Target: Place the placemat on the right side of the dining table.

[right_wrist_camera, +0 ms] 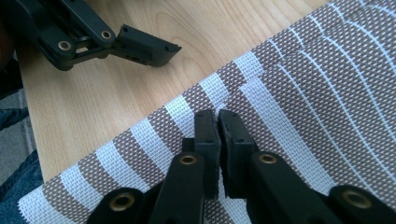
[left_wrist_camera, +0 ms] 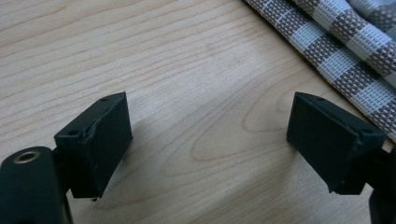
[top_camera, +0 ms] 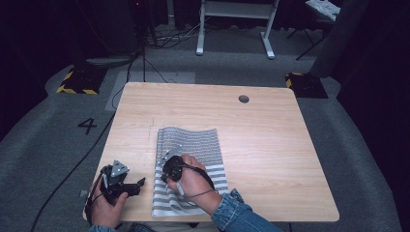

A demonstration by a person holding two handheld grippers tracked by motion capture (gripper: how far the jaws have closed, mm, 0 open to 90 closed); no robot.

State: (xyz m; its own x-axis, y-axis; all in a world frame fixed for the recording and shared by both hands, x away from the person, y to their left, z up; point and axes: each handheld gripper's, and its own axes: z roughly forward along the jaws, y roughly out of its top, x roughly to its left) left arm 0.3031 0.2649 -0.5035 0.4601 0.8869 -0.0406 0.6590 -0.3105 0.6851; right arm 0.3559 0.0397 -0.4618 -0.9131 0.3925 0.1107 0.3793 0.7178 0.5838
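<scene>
While both tools sit low at my end of the table [top_camera: 270,145], notes as follows:

Thing in hand: woven striped placemat [top_camera: 193,145], brown and white bands, folded over on itself, lying flat directly under my right gripper [top_camera: 168,166] and just to the right of my left gripper [top_camera: 126,186].

Right gripper state: jaws closed together, tips down on the mat near its folded edge [right_wrist_camera: 252,81]; I cannot tell whether any weave is pinched between them.

Left gripper state: jaws spread wide over bare wood, nothing between them; mat edge [left_wrist_camera: 327,51] lies just beyond the right-hand jaw.

Handling, my judgement: light, limp but with some body from the coarse weave; not fragile. Textured surface should give the pads good bite; likely to slide on smooth wood if pushed.

Where to take hold: at an edge or corner, one jaw slipped beneath. The near-left corner [right_wrist_camera: 35,198] looks reachable for my left gripper.

Risk: pinching both folded layers at once.
</scene>
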